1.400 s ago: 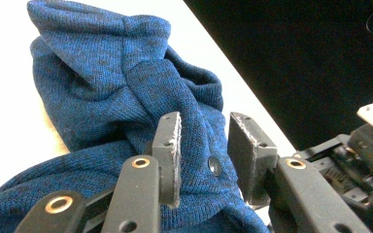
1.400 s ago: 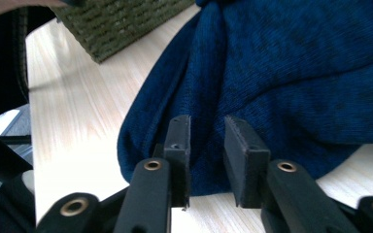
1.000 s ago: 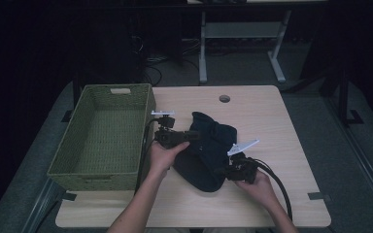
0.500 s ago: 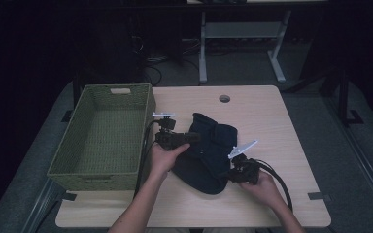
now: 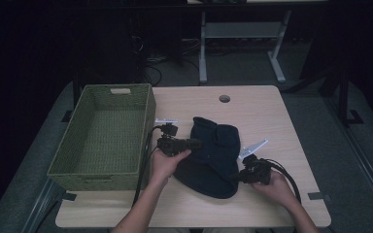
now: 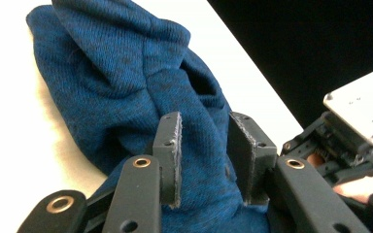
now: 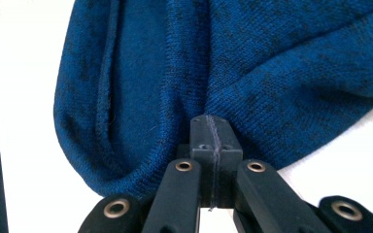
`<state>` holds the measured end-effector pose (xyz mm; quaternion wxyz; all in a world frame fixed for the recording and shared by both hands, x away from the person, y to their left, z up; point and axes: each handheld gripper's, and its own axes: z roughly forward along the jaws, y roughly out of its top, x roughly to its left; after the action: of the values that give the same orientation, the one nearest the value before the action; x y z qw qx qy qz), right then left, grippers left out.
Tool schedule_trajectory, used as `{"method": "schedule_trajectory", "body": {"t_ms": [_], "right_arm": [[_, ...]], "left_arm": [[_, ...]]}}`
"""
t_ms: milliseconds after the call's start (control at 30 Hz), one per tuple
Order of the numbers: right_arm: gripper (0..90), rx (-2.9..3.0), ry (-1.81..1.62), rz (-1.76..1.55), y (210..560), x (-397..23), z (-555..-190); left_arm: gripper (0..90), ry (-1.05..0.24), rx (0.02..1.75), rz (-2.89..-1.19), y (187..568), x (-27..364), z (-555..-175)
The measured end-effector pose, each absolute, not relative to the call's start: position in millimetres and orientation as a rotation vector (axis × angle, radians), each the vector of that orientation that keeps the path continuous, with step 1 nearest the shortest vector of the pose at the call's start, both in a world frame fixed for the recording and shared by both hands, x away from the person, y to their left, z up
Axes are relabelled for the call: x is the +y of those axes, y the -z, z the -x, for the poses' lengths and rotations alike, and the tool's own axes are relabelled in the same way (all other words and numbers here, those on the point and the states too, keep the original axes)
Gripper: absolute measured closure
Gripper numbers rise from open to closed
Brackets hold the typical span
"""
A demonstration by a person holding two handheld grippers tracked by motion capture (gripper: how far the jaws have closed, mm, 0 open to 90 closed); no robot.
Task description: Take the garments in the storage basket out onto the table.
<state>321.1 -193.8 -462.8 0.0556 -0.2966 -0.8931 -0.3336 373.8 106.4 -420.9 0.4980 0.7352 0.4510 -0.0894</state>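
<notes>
Now the blue knit garment (image 5: 213, 155) lies between both grippers, left (image 6: 204, 155) bunching a fold, right (image 7: 212, 133) pinched tight on its edge.

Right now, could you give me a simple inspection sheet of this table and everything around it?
Surface: pale wooden table with a round hole.
Job's things: dark blue knitted garment, crumpled at mid-table.
Clutter: empty green woven basket at the left.
Grippers: left gripper jaws apart, bunched knit between them; right gripper shut on the garment's edge.
Cables: black cable trails from the right gripper.
Surroundings: dark room; grey table frame and floor cables behind.
</notes>
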Motion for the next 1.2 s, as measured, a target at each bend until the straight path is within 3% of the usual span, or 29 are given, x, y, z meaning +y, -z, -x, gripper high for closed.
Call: {"method": "schedule_trajectory", "body": {"t_ms": [533, 1200], "right_arm": [[89.7, -2.682, 1.016, 0.946, 464, -227, -319], [89.7, -2.682, 1.026, 0.966, 464, -231, -315]], "left_arm": [[74.8, 0.248, 1.098, -1.875, 448, 100, -357], [75.1, 0.233, 1.135, -2.006, 461, 109, -328]]}}
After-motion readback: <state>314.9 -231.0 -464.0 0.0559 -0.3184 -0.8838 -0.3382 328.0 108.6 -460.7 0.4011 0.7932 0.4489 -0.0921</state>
